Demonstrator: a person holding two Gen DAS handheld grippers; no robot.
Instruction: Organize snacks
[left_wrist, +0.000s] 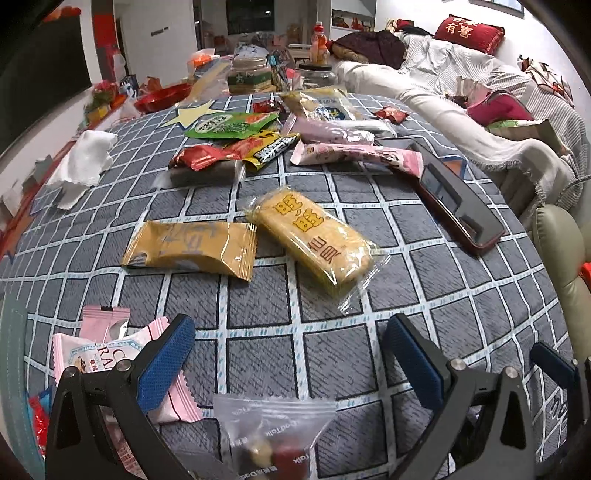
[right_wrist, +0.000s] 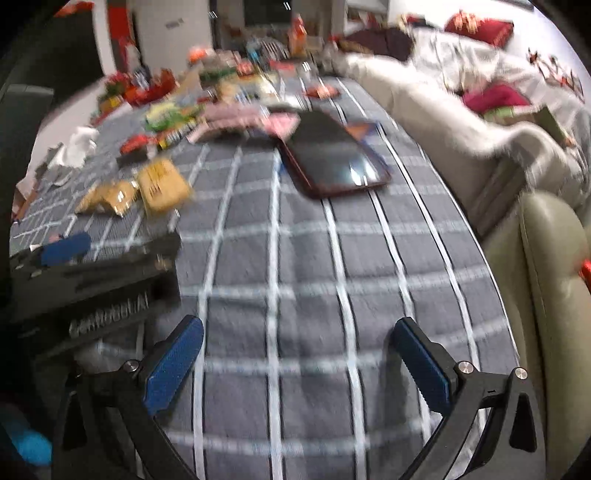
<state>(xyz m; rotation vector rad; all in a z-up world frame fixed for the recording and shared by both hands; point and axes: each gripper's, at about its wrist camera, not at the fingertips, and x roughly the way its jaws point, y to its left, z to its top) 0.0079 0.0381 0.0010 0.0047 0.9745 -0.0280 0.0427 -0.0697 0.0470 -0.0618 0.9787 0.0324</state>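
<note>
Right now the sorting looks like it has just begun, because the snacks lie loose all over the bench (left_wrist: 332, 354) with its grey checked cloth. Both grippers hang above the cloth with nothing in them. The left gripper (left_wrist: 290, 350) has its fingers wide apart, and so does the right gripper (right_wrist: 297, 354).

The rice cracker pack (left_wrist: 314, 240) makes a good landmark. It is long, yellow and in clear wrap, and it lies flat just ahead of the left gripper. Touching its left end is a gold snack bag (left_wrist: 192, 247). Farther behind it is a heap of green, red and pink packets (left_wrist: 258, 144). Off to its right lies a dark phone (left_wrist: 454, 199), which is no snack. Nearer than it, under the left gripper, sit a small clear zip bag (left_wrist: 269, 432) and pink packets (left_wrist: 110, 350).

Next, I think, the left gripper should go down over the rice cracker pack and close on its narrow sides. The wrap looks slippery, so it may slide.
</note>
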